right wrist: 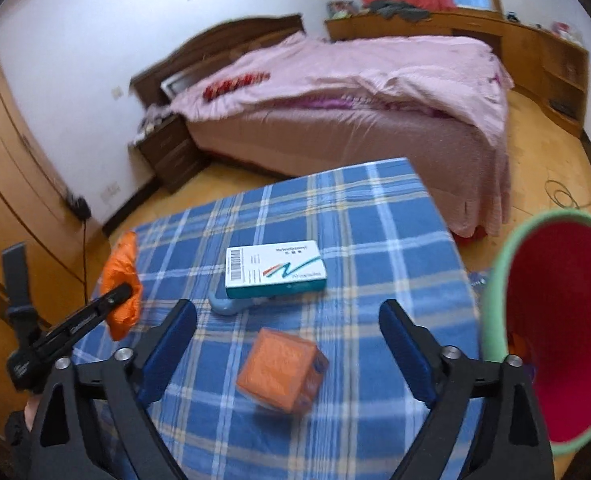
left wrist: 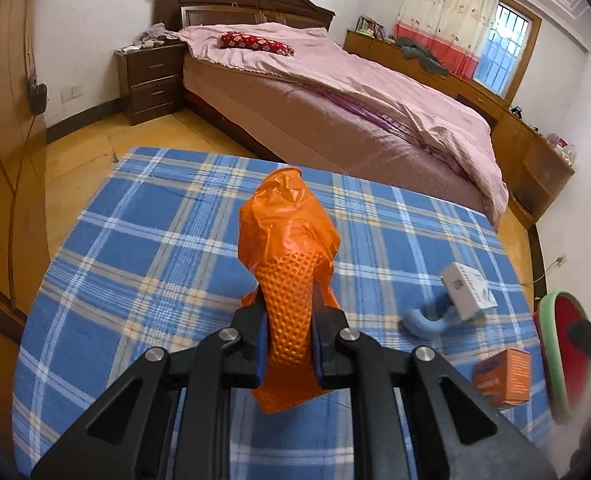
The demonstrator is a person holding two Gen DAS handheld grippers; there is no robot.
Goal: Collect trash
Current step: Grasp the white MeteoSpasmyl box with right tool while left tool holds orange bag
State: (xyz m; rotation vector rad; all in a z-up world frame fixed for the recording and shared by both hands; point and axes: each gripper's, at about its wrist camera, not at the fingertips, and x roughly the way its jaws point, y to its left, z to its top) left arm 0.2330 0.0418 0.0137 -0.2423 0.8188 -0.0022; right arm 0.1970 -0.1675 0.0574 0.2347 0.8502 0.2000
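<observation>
Left wrist view: the crumpled orange plastic bag [left wrist: 289, 276], smooth at its upper end and dimpled lower down, is pinched between the blue pads of the left gripper [left wrist: 289, 354], whose jaws stand narrow and press on it from both sides. The bag rises above the blue, white and yellow plaid tablecloth [left wrist: 155, 240], lifted clear of it. To the right on the cloth, a white and teal cardboard box [left wrist: 469, 290] sits on top of a curved pale blue plastic piece [left wrist: 425, 320], and nearer the camera lies a small orange carton [left wrist: 503, 376], blurred. At the right edge is a red bin with a pale green rim [left wrist: 555, 356], just past the table's edge.

In the right wrist view, the right gripper [right wrist: 287, 344] has its jaws spread wide with nothing between the pads; the small orange carton [right wrist: 281, 374] lies on the cloth below the gap, untouched. Beyond it is the white and teal box [right wrist: 275, 268], resting on the pale blue piece [right wrist: 225, 304]. At the left, the other gripper [right wrist: 115, 300] holds the orange bag [right wrist: 121, 280] over the table's left edge. The red bin [right wrist: 555, 320] stands to the right, its mouth tilted towards the camera.

Behind the table is a bed with a pink cover [left wrist: 335, 92] and a dark wooden nightstand [left wrist: 151, 80].
</observation>
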